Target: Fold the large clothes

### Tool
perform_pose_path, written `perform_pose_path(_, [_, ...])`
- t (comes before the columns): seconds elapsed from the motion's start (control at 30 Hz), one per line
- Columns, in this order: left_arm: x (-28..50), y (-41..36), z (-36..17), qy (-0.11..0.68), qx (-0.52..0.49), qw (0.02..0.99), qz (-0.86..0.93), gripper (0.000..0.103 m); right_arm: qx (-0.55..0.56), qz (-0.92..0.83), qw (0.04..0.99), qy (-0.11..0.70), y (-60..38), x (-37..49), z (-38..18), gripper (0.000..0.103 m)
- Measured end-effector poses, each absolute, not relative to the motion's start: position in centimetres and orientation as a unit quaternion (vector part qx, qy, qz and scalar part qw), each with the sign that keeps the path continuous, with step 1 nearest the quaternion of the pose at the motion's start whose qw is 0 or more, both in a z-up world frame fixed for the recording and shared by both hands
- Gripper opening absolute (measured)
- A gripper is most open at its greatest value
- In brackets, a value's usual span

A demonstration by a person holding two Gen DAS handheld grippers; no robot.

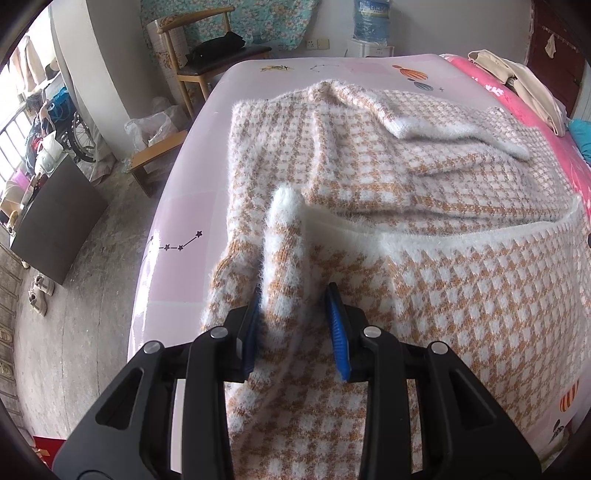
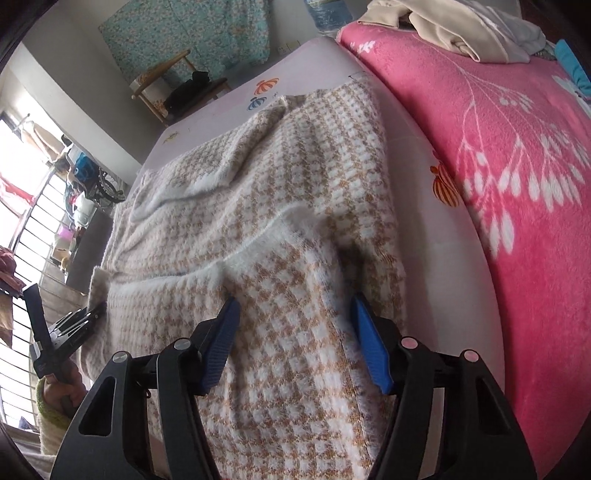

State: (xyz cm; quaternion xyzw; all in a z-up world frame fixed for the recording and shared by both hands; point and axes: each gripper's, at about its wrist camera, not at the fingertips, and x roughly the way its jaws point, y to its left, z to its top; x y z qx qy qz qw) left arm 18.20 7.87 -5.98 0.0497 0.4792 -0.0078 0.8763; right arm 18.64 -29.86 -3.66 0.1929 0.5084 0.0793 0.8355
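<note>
A fuzzy tan-and-white houndstooth sweater (image 1: 369,177) lies spread on a pale pink bed sheet (image 1: 184,229), one sleeve folded across its chest. The hem part nearest me is turned over onto the body. My left gripper (image 1: 295,317) is shut on a raised ridge of the sweater near its left edge, and the pinched fold stands up between the blue pads (image 1: 338,332). Further right on the sweater (image 2: 295,206), my right gripper (image 2: 295,339) stands open, its pads astride a hump of knit. In the right wrist view the left gripper (image 2: 98,308) shows at the far left, held by a hand (image 2: 62,391).
A bright pink blanket (image 2: 517,184) covers the bed's right side, with beige clothes (image 1: 517,81) piled on it. The bed's left edge drops to a concrete floor (image 1: 92,295), where a dark cabinet (image 1: 55,229) and shoes stand. A wooden chair (image 1: 207,62) and a water bottle (image 1: 371,20) stand beyond the bed.
</note>
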Motion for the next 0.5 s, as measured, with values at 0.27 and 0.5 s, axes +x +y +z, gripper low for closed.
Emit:
perform_pose_path(0.27, [18.2,7.8,-6.1,0.481,0.053,0.875,-0.003,0.031,0.213,0.076,0.825,0.518,-30.6,19.2,-4.6,0.041])
perform_pose_path(0.5, [18.2,7.7,-6.0,0.481,0.052,0.875,-0.002,0.031,0.21,0.071,0.825,0.52,-30.3,20.4,-4.8,0.037])
